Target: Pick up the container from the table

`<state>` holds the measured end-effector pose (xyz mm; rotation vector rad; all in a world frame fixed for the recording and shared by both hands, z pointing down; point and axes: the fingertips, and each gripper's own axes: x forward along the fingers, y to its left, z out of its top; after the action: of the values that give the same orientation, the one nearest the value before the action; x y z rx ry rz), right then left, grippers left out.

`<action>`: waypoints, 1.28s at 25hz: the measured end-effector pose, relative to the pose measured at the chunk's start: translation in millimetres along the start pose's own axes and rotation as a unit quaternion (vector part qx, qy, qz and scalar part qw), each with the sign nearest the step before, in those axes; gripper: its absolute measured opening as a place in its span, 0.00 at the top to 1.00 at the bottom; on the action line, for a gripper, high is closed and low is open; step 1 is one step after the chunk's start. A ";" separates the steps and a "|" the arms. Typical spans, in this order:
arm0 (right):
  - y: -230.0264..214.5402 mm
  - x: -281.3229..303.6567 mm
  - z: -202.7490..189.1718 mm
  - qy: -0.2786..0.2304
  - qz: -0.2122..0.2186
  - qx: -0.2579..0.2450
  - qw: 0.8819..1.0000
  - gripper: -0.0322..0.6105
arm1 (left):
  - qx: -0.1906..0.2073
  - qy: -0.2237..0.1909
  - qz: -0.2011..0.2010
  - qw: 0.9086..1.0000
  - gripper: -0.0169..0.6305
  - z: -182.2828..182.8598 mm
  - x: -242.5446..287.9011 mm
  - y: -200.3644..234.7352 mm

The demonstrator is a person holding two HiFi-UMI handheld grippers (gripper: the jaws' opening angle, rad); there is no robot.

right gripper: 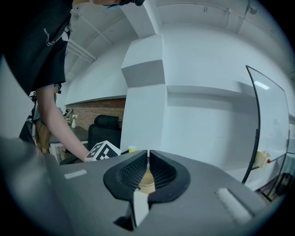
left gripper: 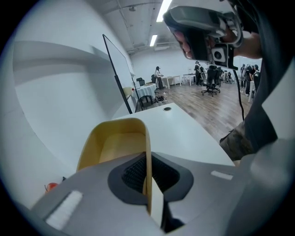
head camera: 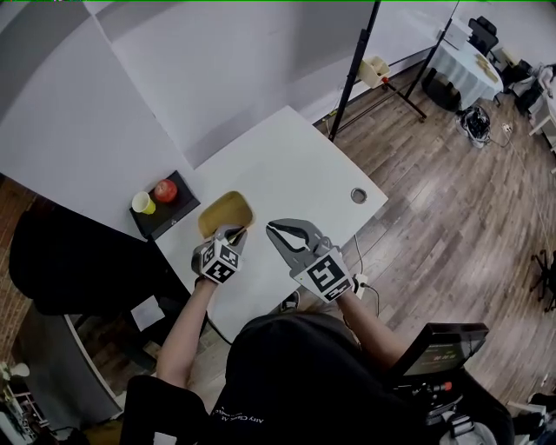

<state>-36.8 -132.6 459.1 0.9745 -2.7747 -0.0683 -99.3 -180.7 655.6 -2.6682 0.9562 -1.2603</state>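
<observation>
White table (head camera: 287, 165), yellow container (head camera: 224, 211), wood floor (head camera: 452, 200)

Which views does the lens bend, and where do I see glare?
Left gripper view: strong fisheye, black corners, ceiling lights glaring, the container sharp in the left claw. Right gripper view: same fisheye, soft even light. Head view: milder curving, even light on the table.

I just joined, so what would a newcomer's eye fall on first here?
The yellow container against the white table, its wall pinched by the left gripper. The right gripper hangs beside it, jaws together on nothing. Left of that, a black tray holds a red fruit and yellow cup.
</observation>
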 end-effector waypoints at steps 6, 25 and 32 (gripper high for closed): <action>6.9 6.3 7.8 -0.002 0.010 -0.010 1.000 0.90 | -0.018 -0.019 0.023 0.999 0.95 7.3 -13.5 11.6; 14.0 19.3 16.1 0.004 0.031 -0.028 0.999 0.90 | -0.069 -0.101 0.103 0.987 0.95 55.6 -56.4 40.5; 12.3 20.1 15.0 0.004 0.031 -0.029 0.999 0.90 | -0.091 -0.134 0.130 0.978 0.95 69.8 -73.6 51.8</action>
<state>-62.7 -135.8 449.2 0.8732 -2.7758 -0.1356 -111.6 -197.5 543.6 -2.6339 1.3760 -0.7725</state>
